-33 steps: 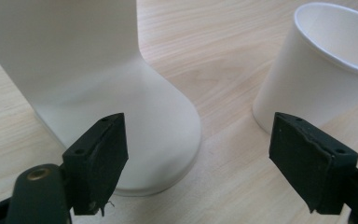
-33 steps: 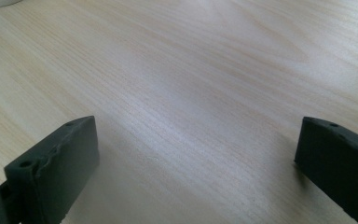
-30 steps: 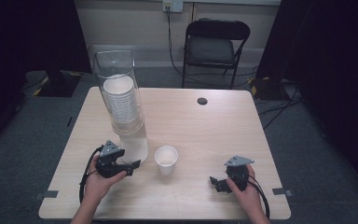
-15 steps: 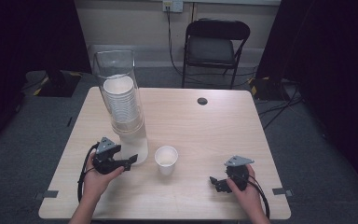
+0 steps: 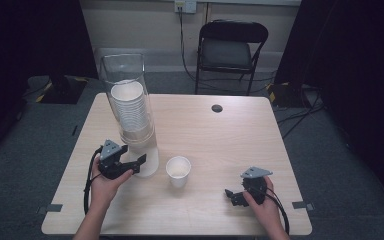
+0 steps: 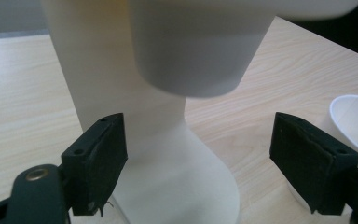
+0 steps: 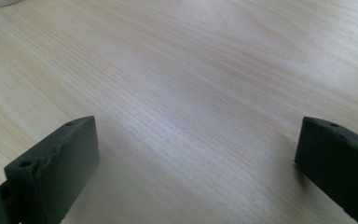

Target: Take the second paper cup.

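1. A light wooden table (image 5: 230, 130) is seen from above. A tall clear cup dispenser (image 5: 130, 105) stands on its left half and serves as the landmark here.
2. The dispenser is a transparent tube holding a stack of white paper cups (image 5: 130, 107), set on a white base (image 5: 147, 160).
3. The left gripper (image 5: 130, 165), held in the person's left hand, sits at the foot of the dispenser, pointing at its base.
4. In the left gripper view, its jaws stand wide apart on either side of the dispenser's white stem (image 6: 168, 154), touching nothing. The bottom of the lowest cup (image 6: 196, 51) hangs just above, between them.
5. A single white paper cup (image 5: 178, 170) stands upright on the table just right of the dispenser's base, near the left gripper's tips.
6. The right gripper (image 5: 235, 196), in the person's right hand, rests low near the table's front edge, well to the right of the dispenser. Its jaws are spread wide over bare wood, holding nothing.
7. A black folding chair (image 5: 232, 50) stands behind the table, beyond and right of the dispenser.
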A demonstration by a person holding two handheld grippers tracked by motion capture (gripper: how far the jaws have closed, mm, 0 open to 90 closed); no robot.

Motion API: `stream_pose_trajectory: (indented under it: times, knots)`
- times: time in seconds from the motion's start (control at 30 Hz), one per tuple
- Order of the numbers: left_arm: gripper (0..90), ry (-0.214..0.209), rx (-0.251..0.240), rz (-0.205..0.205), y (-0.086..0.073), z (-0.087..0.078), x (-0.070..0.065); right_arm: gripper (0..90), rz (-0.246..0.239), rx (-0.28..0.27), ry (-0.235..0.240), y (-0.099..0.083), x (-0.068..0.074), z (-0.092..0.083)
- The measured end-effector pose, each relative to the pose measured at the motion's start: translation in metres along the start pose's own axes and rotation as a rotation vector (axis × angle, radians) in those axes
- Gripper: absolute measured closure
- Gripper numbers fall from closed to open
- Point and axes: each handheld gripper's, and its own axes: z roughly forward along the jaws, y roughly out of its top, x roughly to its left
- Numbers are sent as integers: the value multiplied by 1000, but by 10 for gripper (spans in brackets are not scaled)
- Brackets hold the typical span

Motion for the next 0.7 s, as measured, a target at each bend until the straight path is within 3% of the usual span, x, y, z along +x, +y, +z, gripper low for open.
stream_pose_trajectory:
  times: [0.03, 0.27, 0.4, 0.47, 0.7]
  knots:
    - [182, -2, -20, -7, 1, 0, -1, 0, 1, -1, 1, 0, 0, 0]
    - [166, 18, -30, 3, 9, 3, -2, 0, 0, -1, 1, 0, 0, 0]
    - [165, 7, -79, 13, 15, 2, -3, 0, 3, -2, 2, 0, 0, 0]
    - [167, 10, -88, -2, 17, 2, -3, 0, 3, -1, 1, 0, 0, 0]
    - [218, 32, -136, 28, 21, 1, -6, 0, 4, -2, 3, 0, 0, 0]
